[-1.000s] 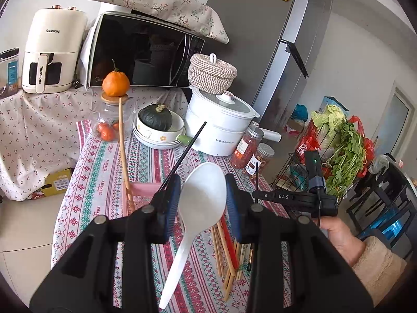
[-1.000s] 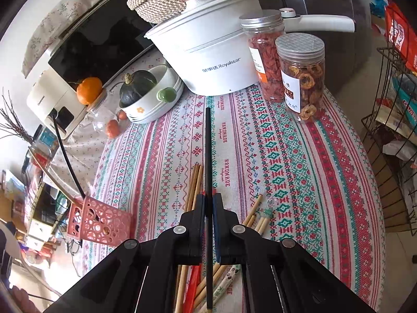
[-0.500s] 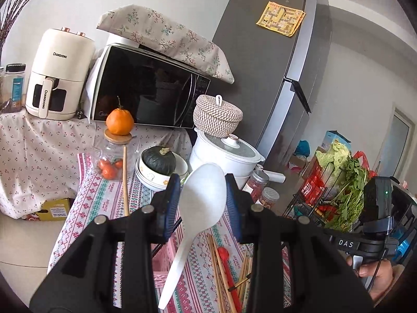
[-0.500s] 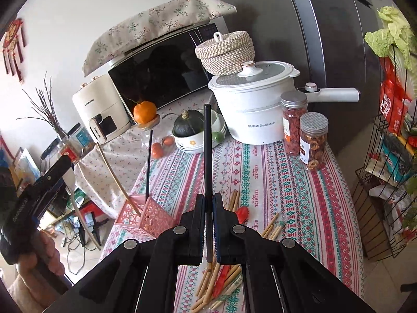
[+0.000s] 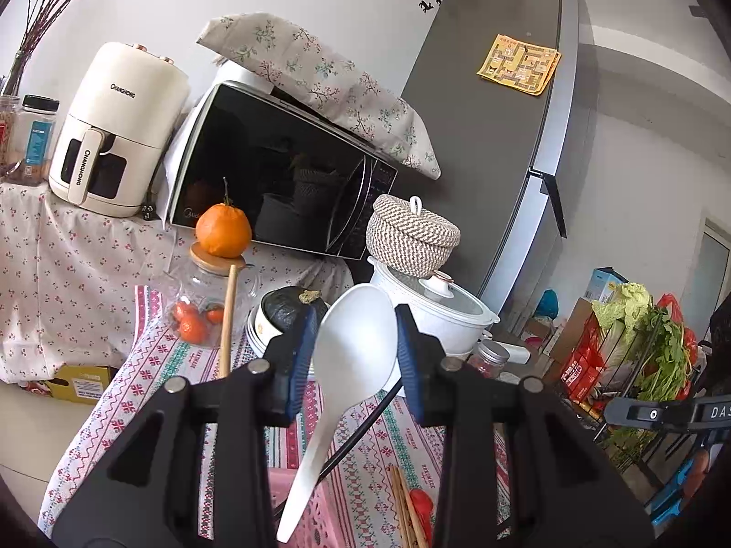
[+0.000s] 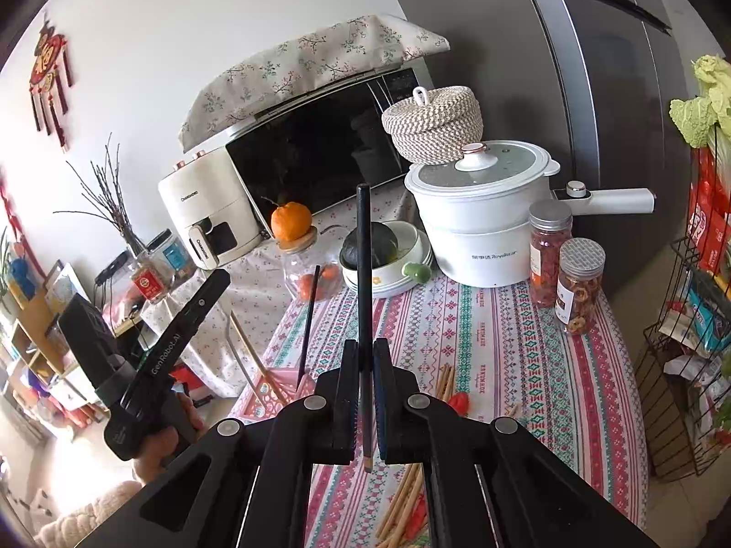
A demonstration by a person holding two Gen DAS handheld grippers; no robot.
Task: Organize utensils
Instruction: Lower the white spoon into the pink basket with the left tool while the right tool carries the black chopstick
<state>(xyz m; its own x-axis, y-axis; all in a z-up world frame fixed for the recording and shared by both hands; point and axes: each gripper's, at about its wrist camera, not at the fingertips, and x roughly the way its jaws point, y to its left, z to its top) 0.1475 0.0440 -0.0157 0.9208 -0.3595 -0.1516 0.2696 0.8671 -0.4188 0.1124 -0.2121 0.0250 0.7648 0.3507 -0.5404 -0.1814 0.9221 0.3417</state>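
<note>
My left gripper [image 5: 355, 356] is shut on a white plastic spoon [image 5: 356, 347], bowl up between the blue pads, handle hanging down over a pink lattice basket [image 5: 315, 511]. My right gripper [image 6: 364, 388] is shut on a black chopstick [image 6: 364, 274] that stands upright. The pink basket [image 6: 274, 388] sits at the table's left edge and holds a black chopstick [image 6: 309, 324] and a wooden chopstick [image 6: 249, 347]. Several wooden chopsticks [image 6: 402, 502] and a red utensil [image 6: 458, 403] lie loose on the patterned tablecloth [image 6: 502, 356].
At the back of the table stand a white Royalstar pot [image 6: 479, 219], two lidded jars [image 6: 564, 269], stacked bowls with a dark squash [image 6: 388, 255] and a glass jar topped by an orange [image 6: 301, 251]. A microwave [image 5: 274, 182], air fryer [image 5: 114, 137] and fridge [image 5: 493, 137] stand behind. A wire rack [image 6: 685, 342] is at right.
Both grippers have risen and tilted up, so the views show more of the wall and appliances and less of the table. Each still holds its utensil.
</note>
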